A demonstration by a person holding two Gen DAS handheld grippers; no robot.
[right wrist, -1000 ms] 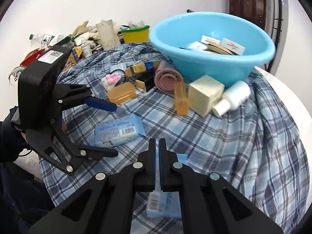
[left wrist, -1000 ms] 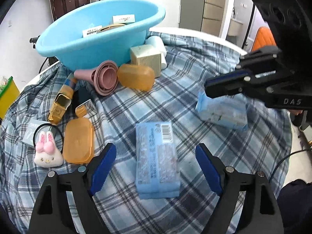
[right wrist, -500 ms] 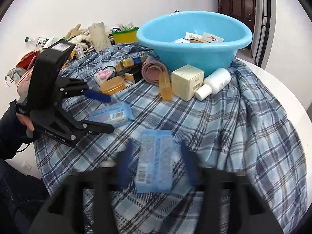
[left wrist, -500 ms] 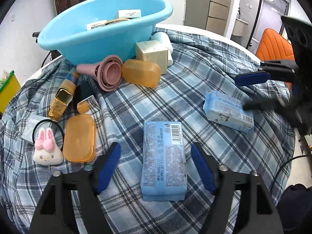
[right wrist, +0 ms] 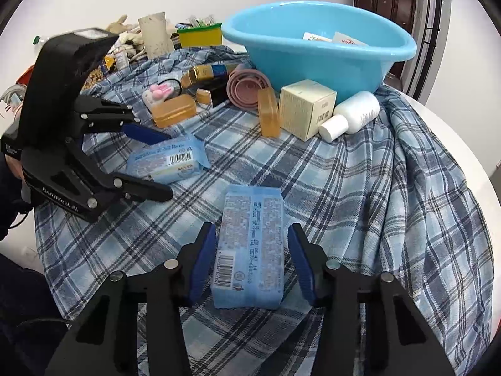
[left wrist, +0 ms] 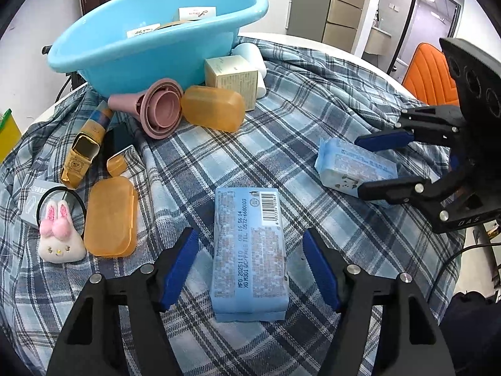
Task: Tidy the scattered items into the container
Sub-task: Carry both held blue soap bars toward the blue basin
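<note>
Closing in: we bring both tongs down over two blue packets at once, one each.
Left tongs: released but narrowing; the jaws have just been closing, and the left packet lies lengthwise between them with a gap on either side, so the pads do not press it yet.
Right tongs: also unclenched and just closing; the right packet sits between the blue pads, which stand very close to its long sides, and we see no squeeze in the wrapper.
Why this line-up: we judge each packet is straddled across its narrow width because that is the span the jaws can cover, and the soft wrapper should give a little under the pads.
Pose: both tongs slant steeply down toward the checked cloth on the desk, fingers pointing away from us toward the basin.
Where the things are: both packets lie flat on the cloth, well apart from each other and near our edge of the desk.
Container: the blue basin stands at the far side, already holding a few small boxes.
Left to tidy: an orange case, a bunny hair tie, a pink cup, a cream box and a white bottle lie between us and the basin.
Next, in our judgement: finish both squeezes, then lift over that clutter.
</note>
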